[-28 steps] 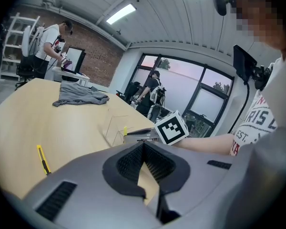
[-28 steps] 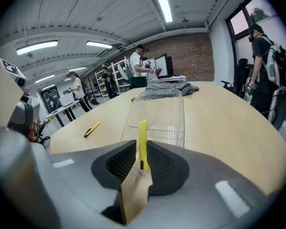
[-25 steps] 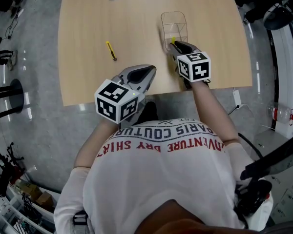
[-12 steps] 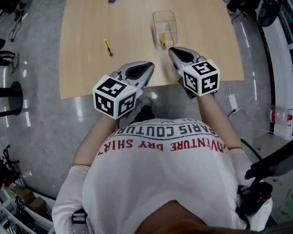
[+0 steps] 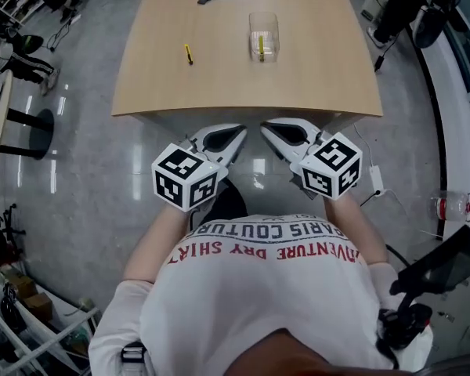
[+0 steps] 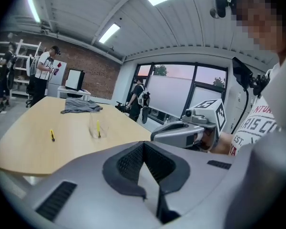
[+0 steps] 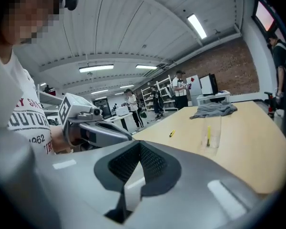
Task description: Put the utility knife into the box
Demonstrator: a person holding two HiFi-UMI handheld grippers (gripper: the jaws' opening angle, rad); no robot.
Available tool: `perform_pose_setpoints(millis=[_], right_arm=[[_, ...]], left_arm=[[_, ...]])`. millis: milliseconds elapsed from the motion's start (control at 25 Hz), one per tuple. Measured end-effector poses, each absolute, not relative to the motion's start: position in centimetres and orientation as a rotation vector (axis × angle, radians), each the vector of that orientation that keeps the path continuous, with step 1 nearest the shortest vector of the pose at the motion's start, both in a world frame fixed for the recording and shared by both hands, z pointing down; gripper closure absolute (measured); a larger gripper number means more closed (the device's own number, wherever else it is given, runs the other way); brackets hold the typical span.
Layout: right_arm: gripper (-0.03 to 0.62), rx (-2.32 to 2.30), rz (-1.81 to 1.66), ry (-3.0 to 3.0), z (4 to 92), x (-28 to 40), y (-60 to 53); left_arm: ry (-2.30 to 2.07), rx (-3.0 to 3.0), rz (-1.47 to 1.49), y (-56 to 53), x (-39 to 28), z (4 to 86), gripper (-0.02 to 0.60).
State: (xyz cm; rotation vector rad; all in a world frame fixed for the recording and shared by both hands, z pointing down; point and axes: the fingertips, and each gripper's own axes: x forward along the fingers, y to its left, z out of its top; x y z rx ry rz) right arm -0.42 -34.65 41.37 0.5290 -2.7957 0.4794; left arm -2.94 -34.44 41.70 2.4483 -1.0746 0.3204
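Yellow plastic is showing twice on the table point(image 5: 321, 69): one utility knife point(image 5: 260, 47) is standing inside the clear box point(image 5: 273, 28), and a second knife point(image 5: 189, 54) is lying bare at the box's nine o'clock. The left gripper point(image 5: 236, 131) and right gripper point(image 5: 268, 127) are hanging off the table's edge at six o'clock, both tongs pressed together on nothing. The loose knife is looking light, stiff and slick, so pinching across its mid-body, clear of the blade end, is probably safest.

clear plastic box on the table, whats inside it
The clear plastic box holds one yellow utility knife, visible through its walls; nothing covers it. A second yellow knife lies outside it.
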Motion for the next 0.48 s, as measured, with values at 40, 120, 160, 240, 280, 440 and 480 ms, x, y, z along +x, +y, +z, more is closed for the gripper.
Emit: perform_pose_setpoints(millis=[40, 120, 160, 240, 280, 440, 480], right_arm=[[0.592, 0.510, 0.496, -2.789, 41.5, -0.3, -32.6], [0.592, 0.481, 0.508, -2.784, 41.3, -0.1, -28.8], [0.592, 0.470, 0.503, -2.785, 40.9, 0.1, -27.0], [0.592, 0.466, 0.480, -2.790, 39.8, 0.6, -23.8], [0.592, 0.476, 0.465, -2.795, 39.2, 0.9, -22.4], [0.592, 0.540, 0.417, -2.806, 37.1, 0.5, -16.3], [0.592, 0.555, 0.410, -2.803, 36.8, 0.0, -14.2]], left_arm=[[-1.078, 2.439, 0.321, -32.7, -2.6, 41.6, 0.580], [-1.082, 2.442, 0.326, -29.6, -2.1, 41.0, 0.580], [-1.082, 2.450, 0.325, -28.2, -1.9, 40.5, 0.580], [-1.075, 2.472, 0.310, -25.4, -1.3, 39.5, 0.580], [-1.069, 2.487, 0.302, -24.1, -1.1, 39.0, 0.580], [-1.031, 2.555, 0.281, -18.3, -1.3, 37.1, 0.580], [-1.019, 2.568, 0.278, -16.2, -1.8, 36.8, 0.580]])
